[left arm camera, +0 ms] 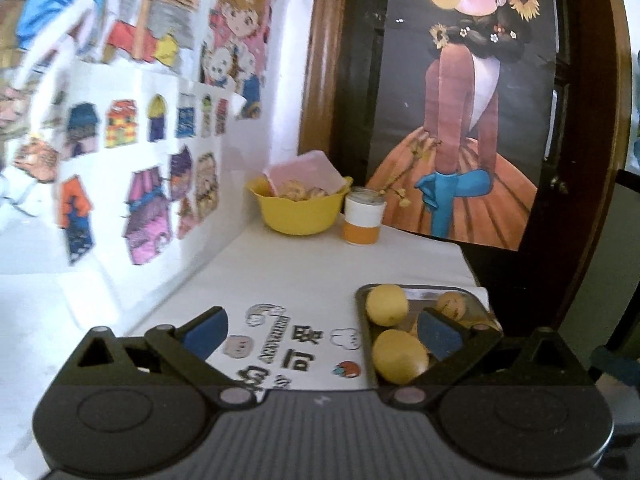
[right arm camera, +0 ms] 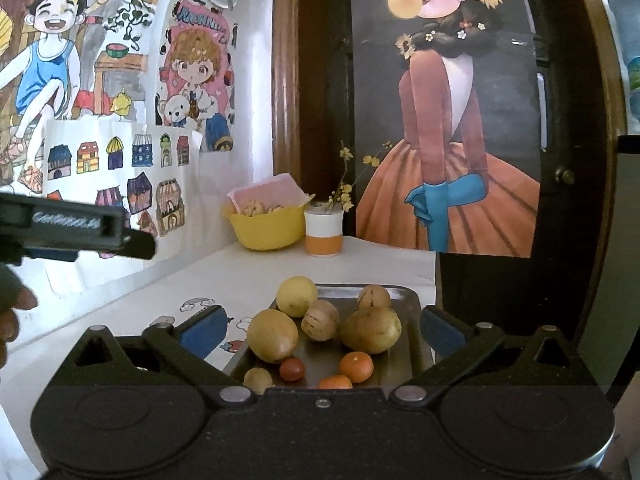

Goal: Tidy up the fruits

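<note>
Right tongs (right arm camera: 320, 330) spread over fruit tray (right arm camera: 408, 300), left tongs (left arm camera: 320, 334) spread above printed sheet (left arm camera: 296, 344), writing unreadable

Left gripper (left arm camera: 320, 334) held wide open above a white table (left arm camera: 288, 276), its right finger (left arm camera: 438, 334) over a metal tray (left arm camera: 362, 294) holding yellow fruits (left arm camera: 386, 304); a yellow bowl (left arm camera: 298, 212) sits well beyond the tray.

Both tongs (left arm camera: 320, 334) (right arm camera: 320, 330) agape, empty.

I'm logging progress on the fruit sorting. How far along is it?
Barely started, it seems. All visible fruit sits in the metal tray. The yellow bowl holds only a pink container and snacks. Both the left gripper and right gripper are open, holding nothing.
</note>
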{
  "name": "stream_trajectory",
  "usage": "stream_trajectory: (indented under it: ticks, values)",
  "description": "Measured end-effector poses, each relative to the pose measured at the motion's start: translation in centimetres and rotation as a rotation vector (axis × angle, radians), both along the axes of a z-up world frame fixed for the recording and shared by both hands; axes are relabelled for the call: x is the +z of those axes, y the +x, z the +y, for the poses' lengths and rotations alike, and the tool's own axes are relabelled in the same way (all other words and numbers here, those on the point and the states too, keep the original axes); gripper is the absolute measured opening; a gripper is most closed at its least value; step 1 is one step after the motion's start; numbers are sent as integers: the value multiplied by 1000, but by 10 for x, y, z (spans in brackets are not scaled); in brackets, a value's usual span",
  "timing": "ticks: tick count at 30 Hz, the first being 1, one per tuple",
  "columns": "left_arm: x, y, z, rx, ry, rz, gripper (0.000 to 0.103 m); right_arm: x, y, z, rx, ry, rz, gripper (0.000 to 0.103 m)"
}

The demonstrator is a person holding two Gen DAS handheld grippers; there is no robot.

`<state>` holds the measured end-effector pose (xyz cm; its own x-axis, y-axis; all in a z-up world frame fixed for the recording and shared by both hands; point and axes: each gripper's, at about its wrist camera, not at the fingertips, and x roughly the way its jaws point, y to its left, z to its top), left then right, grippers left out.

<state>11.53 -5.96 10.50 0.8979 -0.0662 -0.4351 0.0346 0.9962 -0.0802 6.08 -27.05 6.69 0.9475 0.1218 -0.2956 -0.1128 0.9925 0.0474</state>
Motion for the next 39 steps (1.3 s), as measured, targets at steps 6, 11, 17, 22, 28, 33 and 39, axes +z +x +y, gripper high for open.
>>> stream_trajectory:
  ticks: [6,11,17,22,28,33,39]
  values:
    - [0,-27,18,32,14,-18,102,2,-20,8,-9,0,-15,102]
    - [-6,-47,29,54,4,-16,102,2,-37,12,-25,11,-26,102]
    - [-26,-73,32,48,29,-10,102,-8,-52,17,-47,16,-32,102]
    - [-40,-87,39,69,41,-6,103,-21,-59,17,-74,21,-21,102]
    - [-60,-94,46,82,68,34,103,-32,-64,20,-76,17,-8,102]
    - [-74,-102,53,96,36,24,103,-44,-67,20,-77,21,14,102]
    - [-83,-106,52,95,46,31,102,-50,-66,21,-71,29,34,102]
